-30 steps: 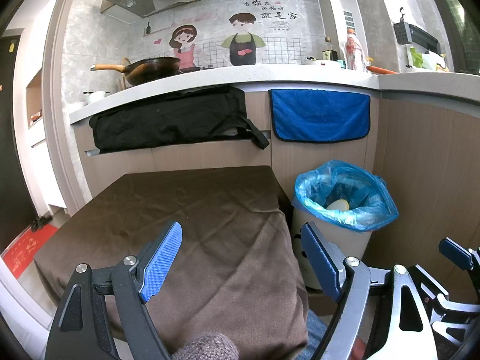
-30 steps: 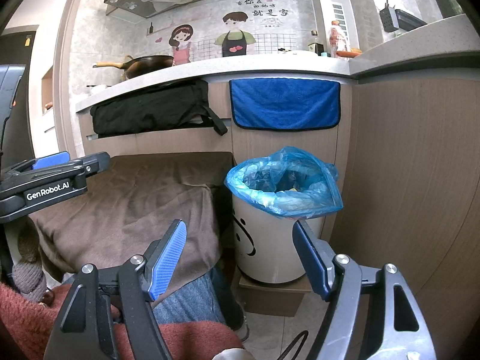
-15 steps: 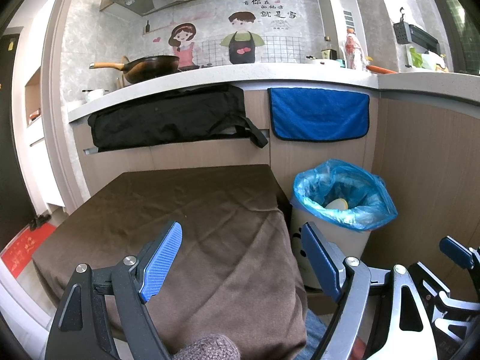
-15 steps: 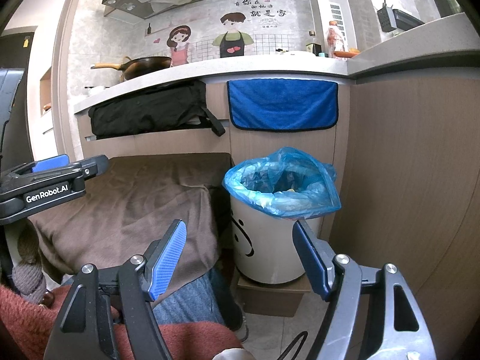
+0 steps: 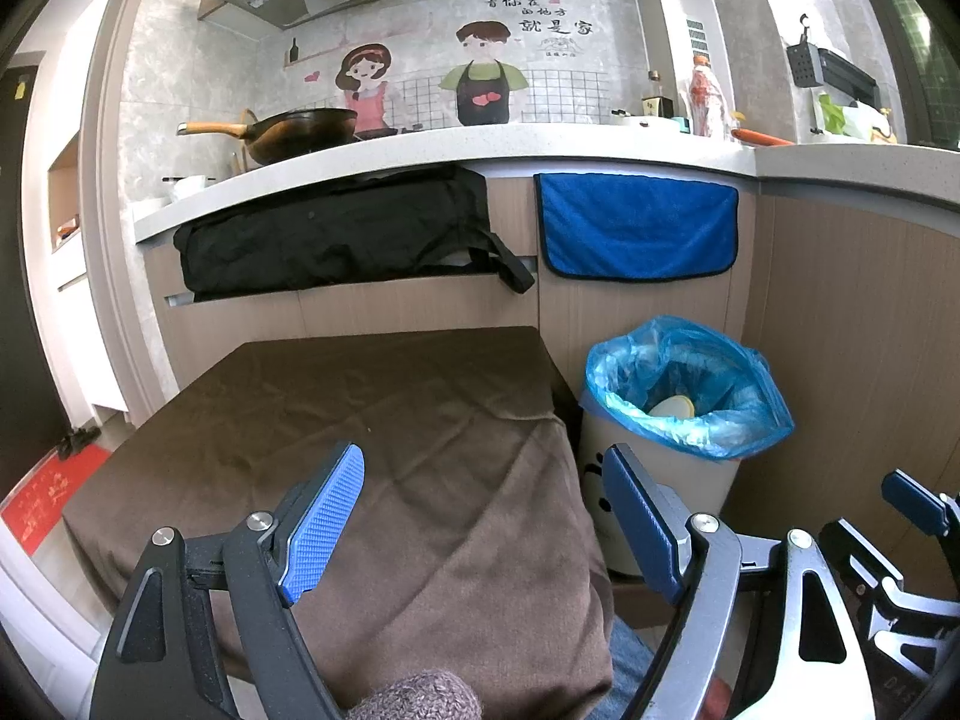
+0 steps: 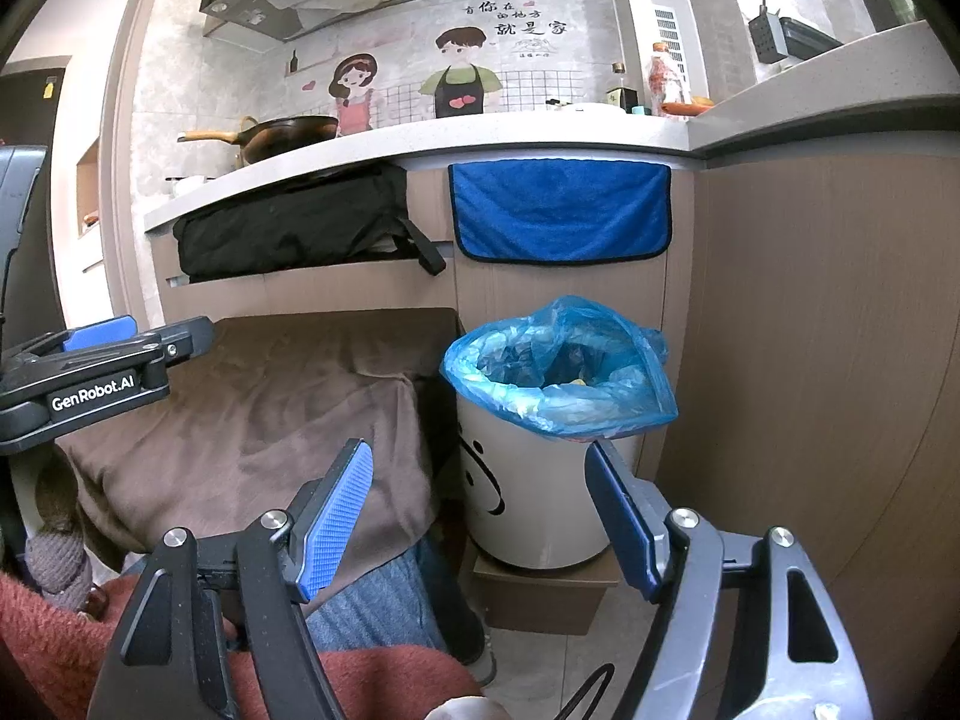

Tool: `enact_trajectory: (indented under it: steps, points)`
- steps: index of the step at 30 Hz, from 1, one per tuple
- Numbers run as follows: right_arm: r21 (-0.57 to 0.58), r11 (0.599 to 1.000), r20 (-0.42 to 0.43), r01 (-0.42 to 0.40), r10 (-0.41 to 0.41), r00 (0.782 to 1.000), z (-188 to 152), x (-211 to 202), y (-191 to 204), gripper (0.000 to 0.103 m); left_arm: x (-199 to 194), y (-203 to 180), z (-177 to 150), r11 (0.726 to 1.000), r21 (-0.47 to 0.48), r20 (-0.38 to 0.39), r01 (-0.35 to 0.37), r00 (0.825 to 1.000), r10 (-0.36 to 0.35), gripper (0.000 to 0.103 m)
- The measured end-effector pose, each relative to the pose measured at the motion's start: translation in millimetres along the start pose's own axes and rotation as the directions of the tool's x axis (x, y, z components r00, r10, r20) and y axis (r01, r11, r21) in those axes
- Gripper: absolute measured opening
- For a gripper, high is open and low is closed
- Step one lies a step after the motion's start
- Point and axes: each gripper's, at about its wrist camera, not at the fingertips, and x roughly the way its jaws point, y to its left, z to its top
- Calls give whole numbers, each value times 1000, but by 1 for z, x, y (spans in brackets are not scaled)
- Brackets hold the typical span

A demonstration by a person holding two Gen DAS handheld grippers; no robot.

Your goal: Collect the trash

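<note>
Blue-lined trash bin beside the brown-draped table already holds a pale lid; left gripper and right gripper hover wide, empty. No loose trash shows, so scanning before reaching seems wisest.

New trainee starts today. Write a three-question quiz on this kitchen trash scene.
1. True or false: the left gripper holds trash.
2. What lines the white bin? A) blue bag B) black bag C) nothing
3. What covers the table beside the bin?

Key:
1. False; its jaws stand open and empty, as do the right gripper's.
2. A, the blue bag.
3. A brown cloth.
</note>
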Motion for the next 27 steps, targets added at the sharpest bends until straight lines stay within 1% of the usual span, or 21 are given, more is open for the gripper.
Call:
enact_trajectory:
  steps: [27]
  points:
    - [0,1000,-2,-2,2,1000,0,2,-1,71,1,2,2,1000,-2,-3,0,1000,0,82]
